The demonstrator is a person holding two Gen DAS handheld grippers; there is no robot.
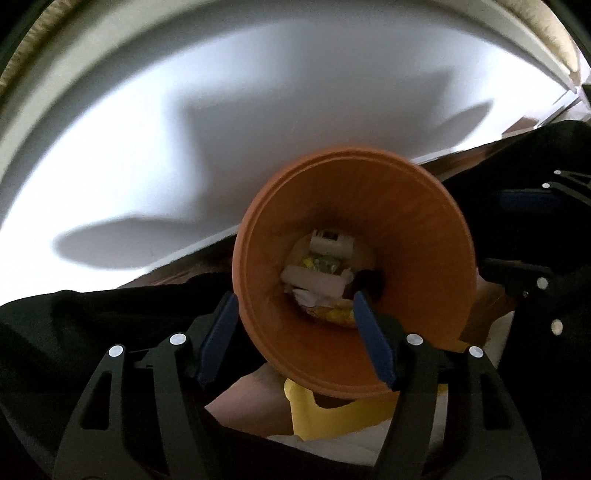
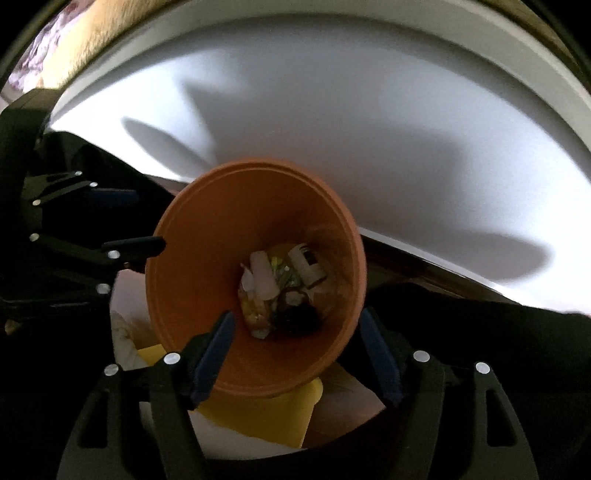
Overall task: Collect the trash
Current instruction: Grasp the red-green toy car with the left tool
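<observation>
An orange bin (image 1: 406, 221) is held up off the white table (image 1: 184, 129), its mouth toward both cameras. Crumpled paper and wrappers (image 1: 321, 280) lie at its bottom; they also show in the right wrist view (image 2: 280, 291). My left gripper (image 1: 295, 314) straddles the bin's rim, one pad (image 1: 373, 339) inside and one outside the wall. My right gripper (image 2: 299, 332) straddles the opposite side of the orange bin (image 2: 207, 258), one pad (image 2: 214, 347) inside. Both jaws stand apart at about the width of the wall; contact is not clear.
A yellow object (image 2: 266, 417) and white cloth or paper (image 2: 229, 439) lie under the bin. Black fabric (image 1: 92, 321) lies along the table's (image 2: 406, 147) near edge. A beige rug (image 2: 103, 26) shows beyond the table.
</observation>
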